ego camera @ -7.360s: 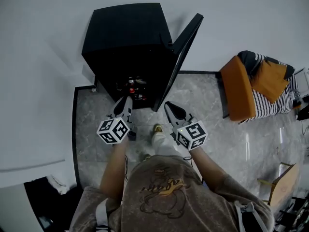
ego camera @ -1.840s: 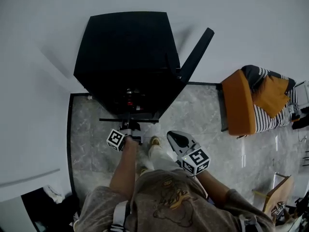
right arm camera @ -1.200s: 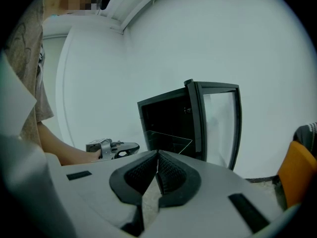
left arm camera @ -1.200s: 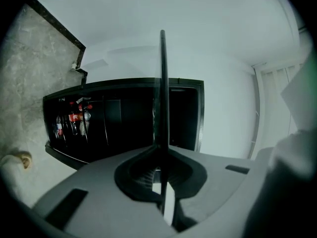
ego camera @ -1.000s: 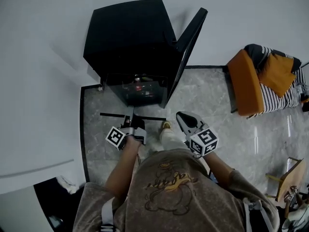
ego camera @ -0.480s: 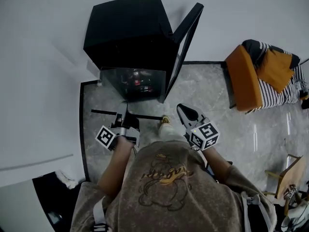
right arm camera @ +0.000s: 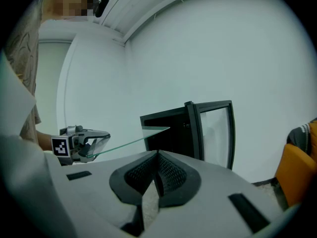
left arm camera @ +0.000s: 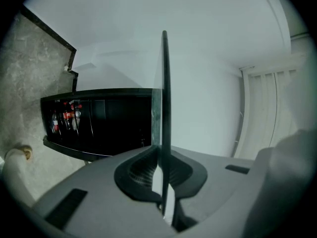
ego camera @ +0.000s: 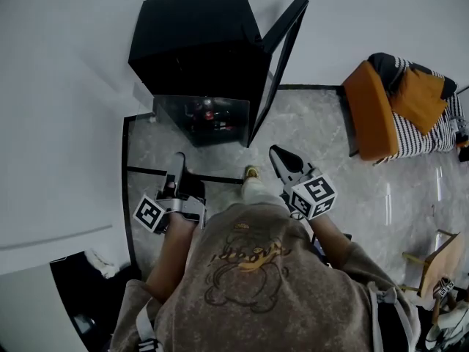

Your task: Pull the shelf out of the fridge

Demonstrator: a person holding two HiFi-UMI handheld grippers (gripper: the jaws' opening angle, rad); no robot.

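Observation:
The black fridge (ego camera: 194, 42) stands against the wall with its door (ego camera: 282, 57) swung open to the right. The glass shelf (ego camera: 223, 178) is a clear pane with a dark front strip, and it hangs level in front of the fridge opening. My left gripper (ego camera: 179, 180) is shut on that front strip near its middle. In the left gripper view the shelf (left arm camera: 164, 83) shows edge-on, pinched in my left gripper (left arm camera: 161, 170), with the fridge (left arm camera: 99, 123) beyond. My right gripper (ego camera: 282, 160) hovers right of the shelf, shut and holding nothing (right arm camera: 157, 157).
Bottles and cans (ego camera: 209, 116) stand inside the fridge. An orange chair (ego camera: 374, 116) with striped cushions stands to the right on the marble floor. The person's foot (ego camera: 251, 173) is just below the shelf's right end. The white wall (ego camera: 66, 123) lies close on the left.
The left gripper has drawn the shelf further out of the fridge, toward the person and slightly left. The right gripper has hardly moved.

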